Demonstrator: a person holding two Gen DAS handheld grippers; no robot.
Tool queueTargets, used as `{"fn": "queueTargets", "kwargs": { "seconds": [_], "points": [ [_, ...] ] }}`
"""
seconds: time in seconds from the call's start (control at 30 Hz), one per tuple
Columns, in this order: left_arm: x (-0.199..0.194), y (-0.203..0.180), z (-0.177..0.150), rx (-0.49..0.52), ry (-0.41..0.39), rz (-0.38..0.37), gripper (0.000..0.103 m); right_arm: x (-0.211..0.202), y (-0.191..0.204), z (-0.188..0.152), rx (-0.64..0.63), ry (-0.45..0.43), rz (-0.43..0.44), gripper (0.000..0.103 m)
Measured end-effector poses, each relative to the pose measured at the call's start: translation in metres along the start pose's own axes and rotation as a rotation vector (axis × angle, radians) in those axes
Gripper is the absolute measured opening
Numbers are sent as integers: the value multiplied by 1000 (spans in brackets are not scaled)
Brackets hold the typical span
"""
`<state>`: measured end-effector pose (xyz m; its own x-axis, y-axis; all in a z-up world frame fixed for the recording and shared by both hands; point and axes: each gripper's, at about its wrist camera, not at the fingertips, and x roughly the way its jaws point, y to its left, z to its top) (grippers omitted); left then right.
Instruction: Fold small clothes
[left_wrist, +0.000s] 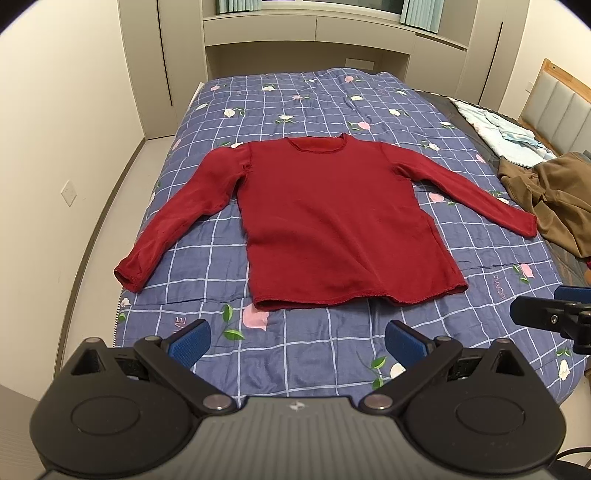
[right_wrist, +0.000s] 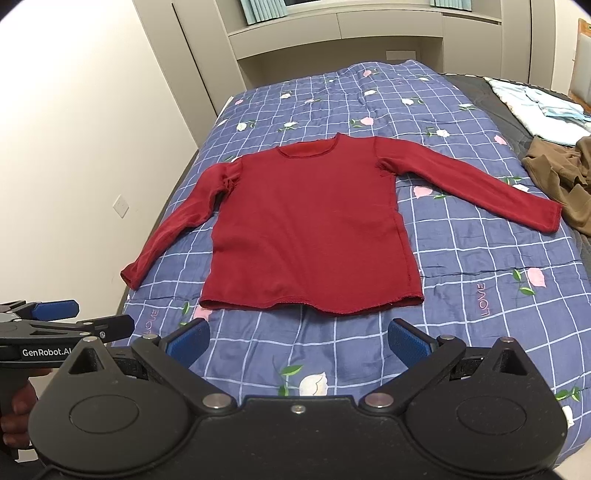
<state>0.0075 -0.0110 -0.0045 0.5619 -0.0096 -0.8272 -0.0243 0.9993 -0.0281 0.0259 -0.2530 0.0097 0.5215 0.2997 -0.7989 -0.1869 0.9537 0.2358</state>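
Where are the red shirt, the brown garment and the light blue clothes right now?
red shirt (left_wrist: 332, 214), left wrist view, middle of its chest.
brown garment (left_wrist: 557, 199), left wrist view, crumpled middle.
light blue clothes (right_wrist: 543, 109), right wrist view, centre of the pile.

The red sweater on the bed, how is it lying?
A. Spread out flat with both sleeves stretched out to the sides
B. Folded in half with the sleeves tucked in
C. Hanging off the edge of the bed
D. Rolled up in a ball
A: the red sweater lies flat on the checked quilt, each sleeve angled out from the body, with no fold made yet.
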Motion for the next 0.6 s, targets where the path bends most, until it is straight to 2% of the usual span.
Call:
{"fn": "queueTargets", "kwargs": {
  "seconds": [0.6],
  "points": [
    [0,1,-1,7,1,-1,102,-2,2,2,-4,-8,-7,102]
  ]
}}
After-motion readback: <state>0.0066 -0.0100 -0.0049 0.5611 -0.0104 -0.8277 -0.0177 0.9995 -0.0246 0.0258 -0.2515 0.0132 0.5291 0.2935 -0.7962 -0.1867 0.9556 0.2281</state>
